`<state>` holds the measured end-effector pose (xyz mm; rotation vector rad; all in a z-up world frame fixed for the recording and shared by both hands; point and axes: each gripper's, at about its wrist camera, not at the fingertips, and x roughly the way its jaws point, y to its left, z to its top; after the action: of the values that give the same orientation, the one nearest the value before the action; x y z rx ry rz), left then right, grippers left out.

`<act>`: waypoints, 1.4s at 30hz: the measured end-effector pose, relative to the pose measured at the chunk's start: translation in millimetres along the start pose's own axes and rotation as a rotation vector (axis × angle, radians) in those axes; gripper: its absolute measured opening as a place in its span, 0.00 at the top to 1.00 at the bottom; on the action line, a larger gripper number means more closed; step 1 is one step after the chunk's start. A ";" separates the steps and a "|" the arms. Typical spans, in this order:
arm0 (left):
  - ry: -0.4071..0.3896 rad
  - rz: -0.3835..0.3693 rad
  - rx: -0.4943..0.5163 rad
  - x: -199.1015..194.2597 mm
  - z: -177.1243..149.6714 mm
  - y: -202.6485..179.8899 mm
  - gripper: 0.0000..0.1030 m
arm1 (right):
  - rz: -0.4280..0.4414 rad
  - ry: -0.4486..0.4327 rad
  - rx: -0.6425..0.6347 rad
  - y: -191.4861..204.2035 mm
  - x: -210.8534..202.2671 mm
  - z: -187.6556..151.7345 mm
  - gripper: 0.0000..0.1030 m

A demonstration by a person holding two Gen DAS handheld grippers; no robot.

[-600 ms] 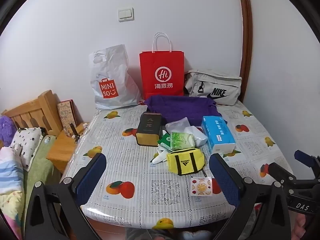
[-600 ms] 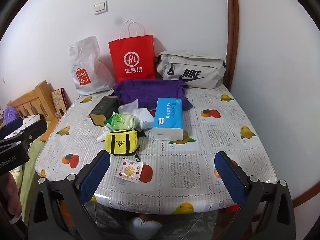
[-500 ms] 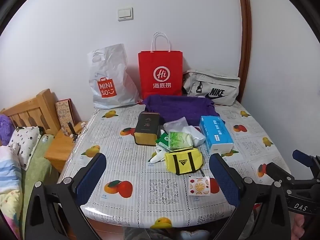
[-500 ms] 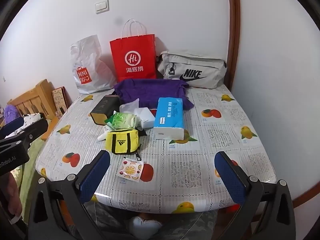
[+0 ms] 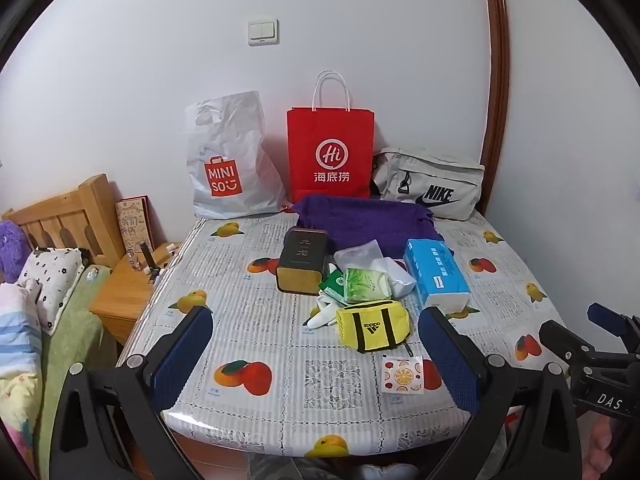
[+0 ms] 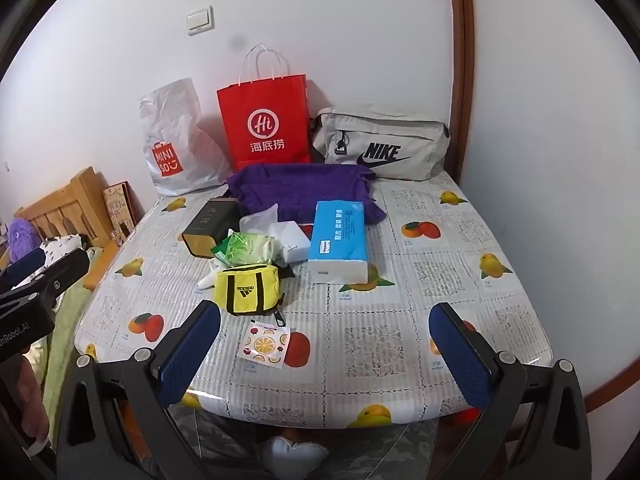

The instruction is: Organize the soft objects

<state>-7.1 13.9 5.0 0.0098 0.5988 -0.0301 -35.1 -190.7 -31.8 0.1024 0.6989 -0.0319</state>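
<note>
Both grippers, left (image 5: pixel 318 354) and right (image 6: pixel 324 350), gape empty at near table edge (image 6: pixel 400 404); yellow pouch (image 6: pixel 248 289), blue tissue pack (image 6: pixel 339 236), black tin (image 6: pixel 211 222) crowd centre, bags along far wall.

Setting: a bedroom corner in a home. A wooden headboard (image 5: pixel 68 216) with a spotted pillow (image 5: pixel 50 276) and striped bedding (image 5: pixel 16 344) stands at the left, a small wooden bedside stand (image 5: pixel 124 300) just beside it. A table (image 5: pixel 256 312) under a fruit-printed plastic cloth sits against a plain white wall bearing a light switch (image 5: pixel 262 32). Shop carrier bags, one red paper (image 5: pixel 330 156) and one white plastic (image 5: pixel 228 160), lean against that wall.
</note>
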 end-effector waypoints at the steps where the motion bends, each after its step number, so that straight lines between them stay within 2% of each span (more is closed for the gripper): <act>1: 0.000 -0.002 -0.001 -0.1 0.4 0.2 0.00 | -0.001 0.001 -0.001 -0.3 0.1 -0.6 0.00; 12: 0.008 -0.010 -0.013 -0.5 0.0 1.7 0.00 | 0.010 -0.002 -0.006 1.7 -1.2 -0.7 0.00; 26: 0.017 0.035 0.010 2.2 0.3 -2.0 0.00 | 0.019 0.001 0.002 0.8 -0.9 -0.5 0.00; 35: -0.003 0.010 0.009 -0.6 -2.8 -5.1 0.00 | 0.014 -0.006 0.012 -2.2 -2.5 0.2 0.00; 42: -0.024 0.041 0.001 -5.3 -3.6 -4.3 0.00 | 0.014 -0.011 0.017 -3.9 -3.7 0.4 0.00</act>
<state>-13.6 9.8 4.9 0.0222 0.5741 0.0091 -37.9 -194.7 -29.4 0.1238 0.6871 -0.0250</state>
